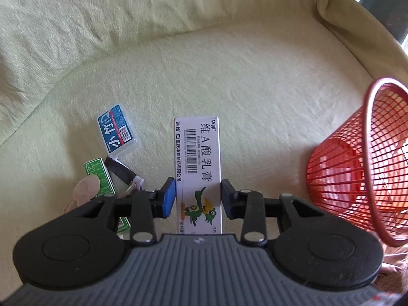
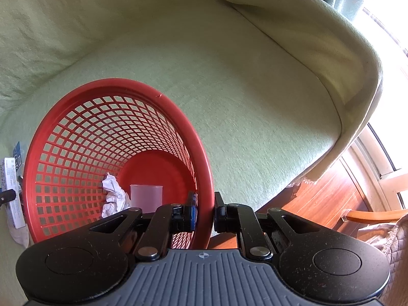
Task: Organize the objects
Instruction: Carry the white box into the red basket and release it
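My left gripper [image 1: 198, 199] is shut on a long white medicine box [image 1: 197, 158] with a barcode and a green bird, held above the sofa seat. A blue-labelled clear plastic case [image 1: 117, 132], a green box [image 1: 99, 176] and a black-and-white item [image 1: 119, 169] lie on the seat to its left. The red mesh basket [image 1: 362, 158] stands tilted at the right. My right gripper [image 2: 205, 213] is shut on the basket's rim [image 2: 204, 178]. Inside the basket lie a crumpled white paper [image 2: 113, 193] and a translucent plastic cup [image 2: 145, 196].
The seat is a pale green sofa [image 2: 255, 117] with a backrest behind and an armrest [image 2: 331, 51] at the right. A wooden floor [image 2: 318, 199] and a window lie beyond the armrest. A white box [image 2: 11, 188] shows left of the basket.
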A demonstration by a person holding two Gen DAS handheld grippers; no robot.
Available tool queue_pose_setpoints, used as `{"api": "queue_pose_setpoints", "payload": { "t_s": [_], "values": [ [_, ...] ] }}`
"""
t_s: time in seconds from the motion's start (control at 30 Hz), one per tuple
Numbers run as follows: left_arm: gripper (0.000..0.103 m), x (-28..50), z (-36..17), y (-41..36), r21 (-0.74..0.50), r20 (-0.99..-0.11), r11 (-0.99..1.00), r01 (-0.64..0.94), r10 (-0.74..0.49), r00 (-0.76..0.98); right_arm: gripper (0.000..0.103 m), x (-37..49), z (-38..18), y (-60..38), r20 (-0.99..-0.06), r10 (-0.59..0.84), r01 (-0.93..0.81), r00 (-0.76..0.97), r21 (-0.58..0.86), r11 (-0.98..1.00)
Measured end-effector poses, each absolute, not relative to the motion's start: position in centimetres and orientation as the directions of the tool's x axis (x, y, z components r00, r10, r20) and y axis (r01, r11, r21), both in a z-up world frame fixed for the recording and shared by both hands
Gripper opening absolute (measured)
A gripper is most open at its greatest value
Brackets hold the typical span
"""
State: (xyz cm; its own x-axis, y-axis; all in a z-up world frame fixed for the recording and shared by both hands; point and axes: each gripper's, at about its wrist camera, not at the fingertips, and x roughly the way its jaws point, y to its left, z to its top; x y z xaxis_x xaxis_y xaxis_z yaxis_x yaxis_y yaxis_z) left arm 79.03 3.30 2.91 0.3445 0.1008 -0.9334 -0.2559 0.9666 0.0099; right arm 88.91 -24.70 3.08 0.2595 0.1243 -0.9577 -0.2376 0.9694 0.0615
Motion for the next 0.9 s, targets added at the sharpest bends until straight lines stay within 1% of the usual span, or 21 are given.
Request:
{"api": "queue_pose_setpoints", "payload": {
  "t_s": [0.2,0.37,0.77,0.87,0.9],
  "values": [
    [0.032,79.1,8.4,-0.9,-0.020,-0.930,0.973,-0.230,0.067,0.362,0.009,88.6,3.2,-24.7,-0.956,0.139,-0.262,0.258,0.069,0.963],
    [0.032,80.1,11.0,-5.0,-0.066,-0.911,0.985,-0.160,0.005,0.411,0.009,88.5,3.3,-24.6,-0.953,0.160,-0.290,0.257,0.082,0.953],
    [0.033,83.2,10.6,-12.4,-0.111,-0.906,0.994,-0.022,-0.092,0.414,0.009,88.4,3.3,-25.0,-0.950,0.183,-0.298,0.253,0.103,0.949],
    [0.033,83.8,10.2,-13.5,-0.143,-0.897,0.990,0.008,-0.133,0.422,0.009,88.3,3.4,-25.1,-0.948,0.191,-0.297,0.253,0.112,0.948],
    [0.035,83.8,10.3,-13.7,-0.156,-0.891,0.988,0.015,-0.147,0.430,0.009,88.3,3.4,-25.1,-0.948,0.193,-0.297,0.253,0.114,0.948]
  ]
}}
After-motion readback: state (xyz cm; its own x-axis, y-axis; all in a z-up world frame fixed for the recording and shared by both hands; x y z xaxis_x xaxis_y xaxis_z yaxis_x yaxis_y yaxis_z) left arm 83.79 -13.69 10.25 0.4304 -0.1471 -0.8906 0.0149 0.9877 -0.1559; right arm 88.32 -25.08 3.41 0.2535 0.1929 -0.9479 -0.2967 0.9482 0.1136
